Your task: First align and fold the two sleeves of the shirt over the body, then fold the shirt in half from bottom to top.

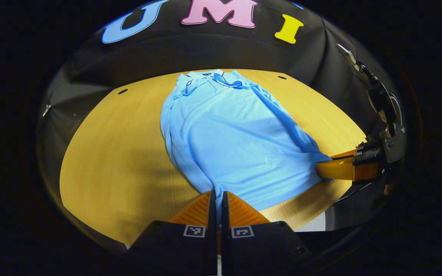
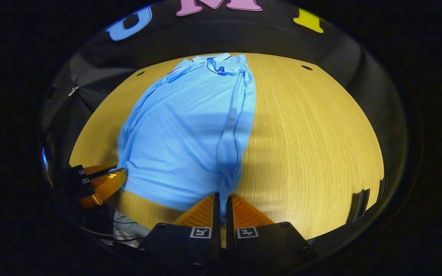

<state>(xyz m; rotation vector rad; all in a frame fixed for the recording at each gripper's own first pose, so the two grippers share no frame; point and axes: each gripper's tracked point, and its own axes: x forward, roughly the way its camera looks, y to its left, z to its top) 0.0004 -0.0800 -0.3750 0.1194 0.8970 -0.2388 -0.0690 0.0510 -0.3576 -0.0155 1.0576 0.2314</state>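
We count one light-blue polo shirt lying flat on the wooden bench, collar far, sleeves folded in. Two grippers work its near hem: our left gripper has its jaws clamped on the left corner, our right gripper on the right corner, both low and level.

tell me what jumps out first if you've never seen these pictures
A light blue shirt lies spread on the wooden table, collar toward the far wall, sleeves already folded in. Each gripper is shut on a bottom corner of the hem: the left gripper at one corner, the right gripper at the other.
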